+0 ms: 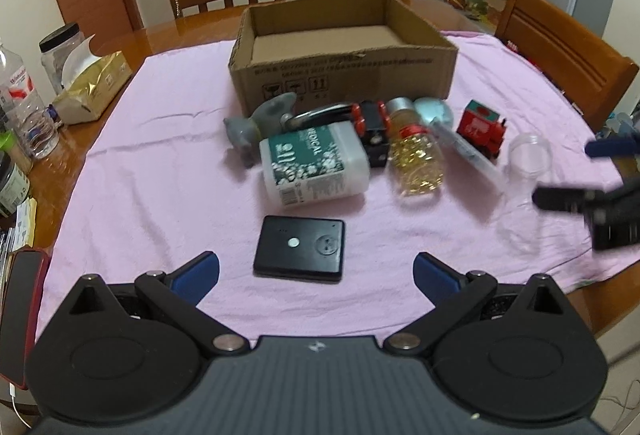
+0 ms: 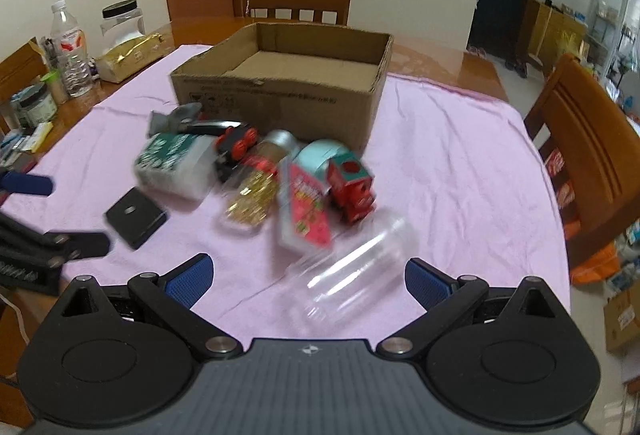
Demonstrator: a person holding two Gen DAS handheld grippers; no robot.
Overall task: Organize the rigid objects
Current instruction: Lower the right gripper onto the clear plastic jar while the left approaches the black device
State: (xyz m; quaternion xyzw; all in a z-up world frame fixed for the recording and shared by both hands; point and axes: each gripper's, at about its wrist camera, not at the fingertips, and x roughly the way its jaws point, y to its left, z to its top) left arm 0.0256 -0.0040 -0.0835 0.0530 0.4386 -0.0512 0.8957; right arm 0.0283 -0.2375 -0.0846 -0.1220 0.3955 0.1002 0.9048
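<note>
Spread wide, the jaws of the left gripper (image 1: 316, 271) hover over the pink-covered bench (image 1: 160, 155), with a black device (image 1: 300, 249) lying between them. Those of the right gripper (image 2: 308, 279) also stand apart, around a clear jar (image 2: 352, 267) on its side. An empty cardboard box (image 1: 344, 75) sits at 12 o'clock behind the clutter.
</note>
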